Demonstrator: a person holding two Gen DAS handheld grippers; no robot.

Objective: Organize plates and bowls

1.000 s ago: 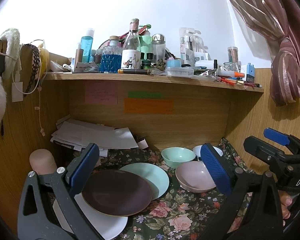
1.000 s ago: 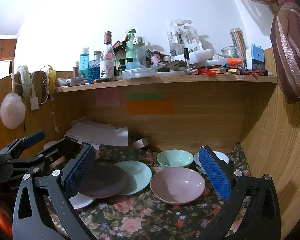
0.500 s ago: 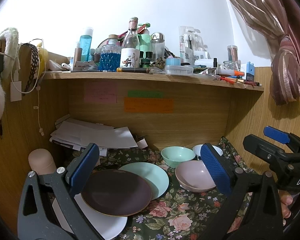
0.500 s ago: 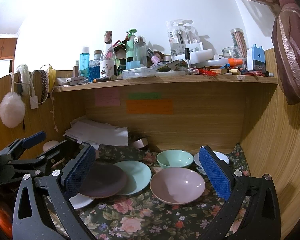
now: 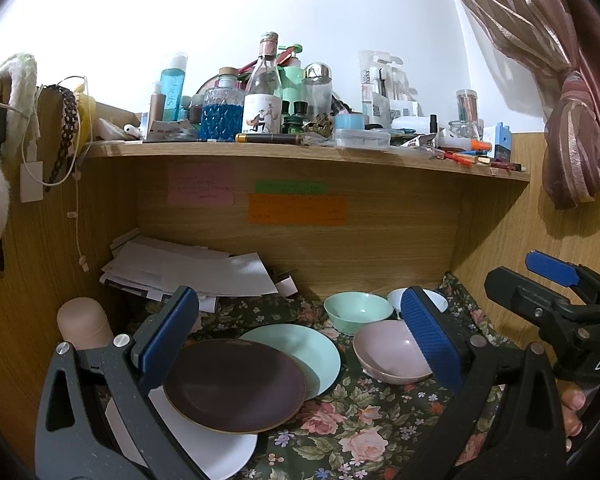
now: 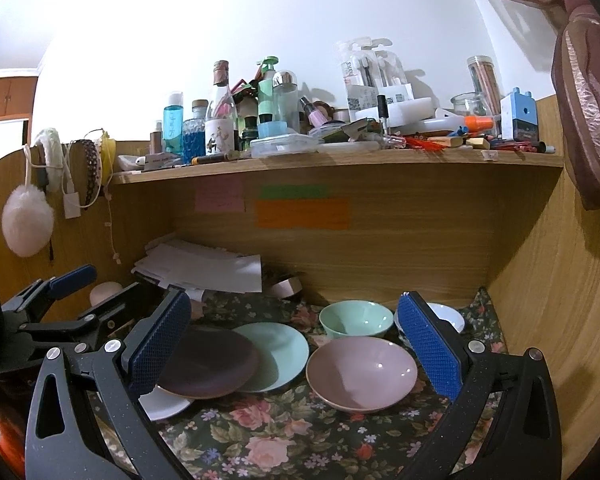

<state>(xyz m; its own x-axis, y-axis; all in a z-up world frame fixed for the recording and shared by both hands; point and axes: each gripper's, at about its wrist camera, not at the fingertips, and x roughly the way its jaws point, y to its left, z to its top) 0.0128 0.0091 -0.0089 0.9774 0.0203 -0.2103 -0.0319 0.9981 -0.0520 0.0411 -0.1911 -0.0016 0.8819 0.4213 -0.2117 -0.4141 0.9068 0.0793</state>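
Fingers of both the left gripper (image 5: 296, 332) and right gripper (image 6: 294, 336) stay spread and empty; nothing has shifted, so no plate is stacked yet.

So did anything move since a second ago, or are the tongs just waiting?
Nothing visibly changed. The left tongs and right tongs both hang open over the dishes as before, holding nothing. The dark purple plate lies on the mint plate and white plate as before, and the pink bowl, mint bowl and white bowl are where they were.
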